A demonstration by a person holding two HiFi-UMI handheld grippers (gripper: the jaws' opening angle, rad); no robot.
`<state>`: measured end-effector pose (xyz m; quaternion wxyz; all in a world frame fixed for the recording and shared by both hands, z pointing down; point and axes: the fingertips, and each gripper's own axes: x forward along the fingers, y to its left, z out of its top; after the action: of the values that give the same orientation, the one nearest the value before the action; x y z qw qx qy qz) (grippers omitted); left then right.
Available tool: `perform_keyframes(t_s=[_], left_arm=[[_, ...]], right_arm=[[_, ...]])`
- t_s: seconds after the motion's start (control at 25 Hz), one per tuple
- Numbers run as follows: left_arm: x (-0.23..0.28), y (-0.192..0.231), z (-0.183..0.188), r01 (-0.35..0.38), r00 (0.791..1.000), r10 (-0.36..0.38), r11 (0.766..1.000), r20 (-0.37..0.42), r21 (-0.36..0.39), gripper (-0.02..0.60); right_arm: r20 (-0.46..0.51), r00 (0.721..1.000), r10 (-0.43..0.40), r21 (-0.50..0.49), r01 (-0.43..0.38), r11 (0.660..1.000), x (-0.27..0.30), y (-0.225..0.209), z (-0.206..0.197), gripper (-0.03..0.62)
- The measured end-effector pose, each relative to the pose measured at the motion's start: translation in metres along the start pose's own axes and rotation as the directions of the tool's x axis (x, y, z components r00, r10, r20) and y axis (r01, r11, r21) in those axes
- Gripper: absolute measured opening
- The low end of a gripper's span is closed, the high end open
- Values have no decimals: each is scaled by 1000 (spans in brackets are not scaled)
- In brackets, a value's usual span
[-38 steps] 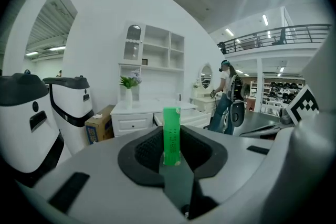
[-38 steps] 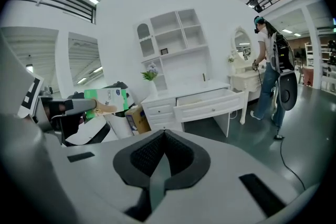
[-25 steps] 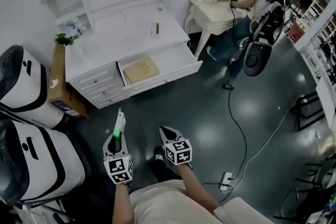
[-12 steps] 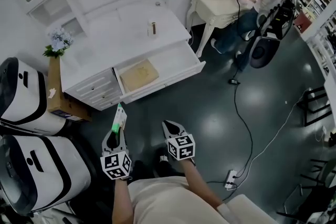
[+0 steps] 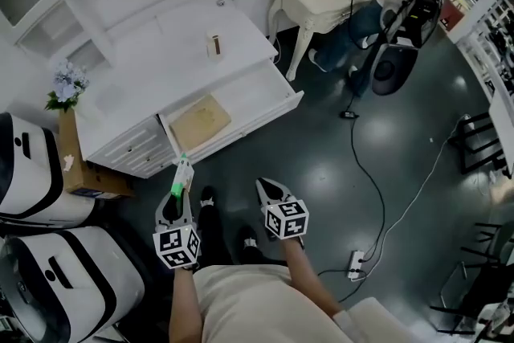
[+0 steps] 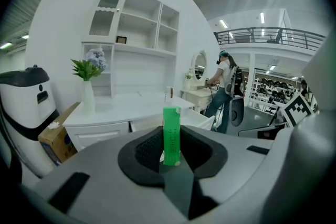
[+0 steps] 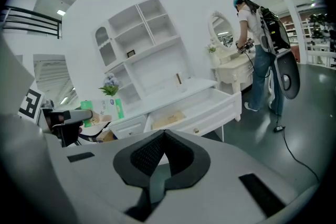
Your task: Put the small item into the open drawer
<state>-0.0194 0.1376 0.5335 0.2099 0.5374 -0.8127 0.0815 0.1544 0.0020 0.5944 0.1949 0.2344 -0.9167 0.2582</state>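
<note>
Left tongs (image 5: 177, 199) grasp the green small item (image 5: 182, 174) by its end; right tongs (image 5: 262, 187) clenched, empty. The item could slip loose short of the open drawer (image 5: 261, 91).

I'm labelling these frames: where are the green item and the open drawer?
green item (image 6: 171, 136): left gripper view, middle of its front face.
open drawer (image 5: 259, 95): head view, its bare white floor.

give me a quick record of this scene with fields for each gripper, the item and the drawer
left gripper: shut on the green item, which stands upright between the jaws
right gripper: shut, empty
drawer: open, a flat tan object lies inside
green item's place: not yet in the drawer
desk top: a small bottle stands on it
</note>
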Motion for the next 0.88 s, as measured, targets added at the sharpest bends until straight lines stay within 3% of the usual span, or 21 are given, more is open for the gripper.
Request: perform_keyframes(t_s=[0.16, 0.32, 0.52, 0.88], left_arm=[[36, 7, 10, 53, 998, -53, 999, -17, 9, 95], [80, 18, 30, 107, 994, -107, 994, -23, 7, 95], [129, 39, 55, 158, 987, -158, 987, -27, 19, 95], [188, 63, 61, 258, 964, -255, 966, -69, 28, 95]], right_arm=[[11, 1000, 27, -40, -27, 999, 23, 8, 22, 23], [5, 1000, -12, -52, 12, 999, 45, 8, 42, 23], [-42, 997, -65, -144, 58, 988, 82, 11, 60, 23], [-51, 992, -118, -159, 108, 981, 134, 16, 88, 23]])
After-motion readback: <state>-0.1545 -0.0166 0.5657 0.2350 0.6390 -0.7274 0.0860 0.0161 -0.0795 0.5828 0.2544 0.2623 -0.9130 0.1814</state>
